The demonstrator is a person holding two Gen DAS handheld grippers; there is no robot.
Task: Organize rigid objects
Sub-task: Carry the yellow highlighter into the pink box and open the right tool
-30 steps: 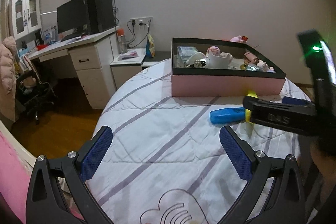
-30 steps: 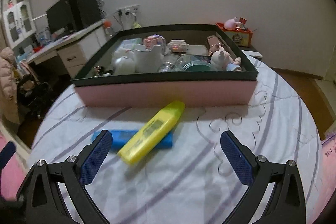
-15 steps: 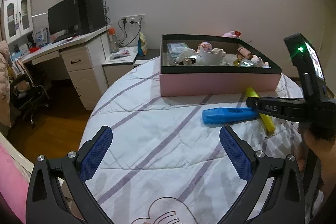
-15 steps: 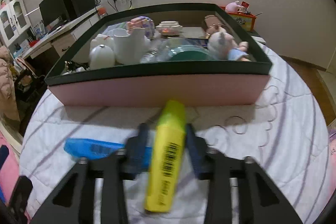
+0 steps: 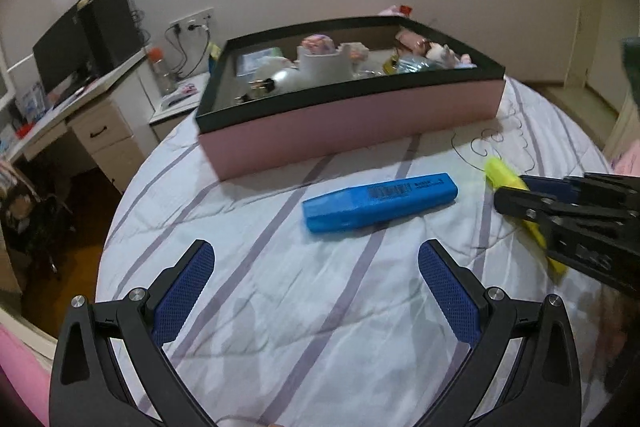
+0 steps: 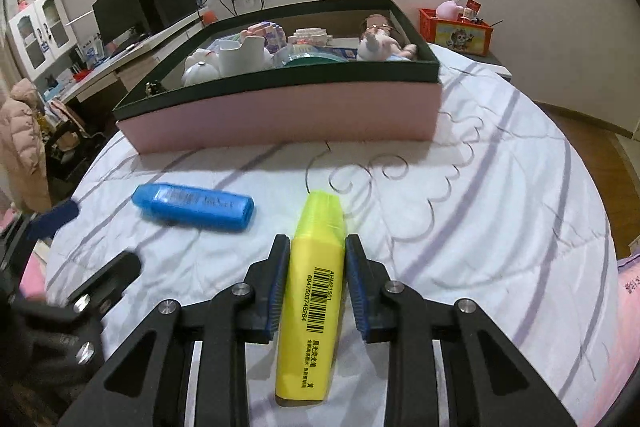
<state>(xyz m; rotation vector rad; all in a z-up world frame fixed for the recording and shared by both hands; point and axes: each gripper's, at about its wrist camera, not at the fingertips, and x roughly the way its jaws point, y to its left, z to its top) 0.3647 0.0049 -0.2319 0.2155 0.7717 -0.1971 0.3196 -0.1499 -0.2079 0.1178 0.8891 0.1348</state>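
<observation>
My right gripper (image 6: 318,247) is shut on a yellow highlighter (image 6: 316,275), held lengthwise between the pads over the quilt; it shows in the left wrist view (image 5: 504,173) too. A blue highlighter (image 5: 380,197) lies flat on the striped quilt, also in the right wrist view (image 6: 194,207). My left gripper (image 5: 316,267) is open and empty, just short of the blue highlighter. A pink box with a black rim (image 5: 352,119) holds several toys and cups behind both highlighters.
The round bed's quilt (image 6: 480,207) drops off at left and right edges. A desk with monitor and speakers (image 5: 80,43) stands far left. An orange toy crate (image 6: 456,31) sits behind the box at right.
My right gripper closed on the yellow highlighter and drew it back from the box. My left gripper moved closer to the blue highlighter.
</observation>
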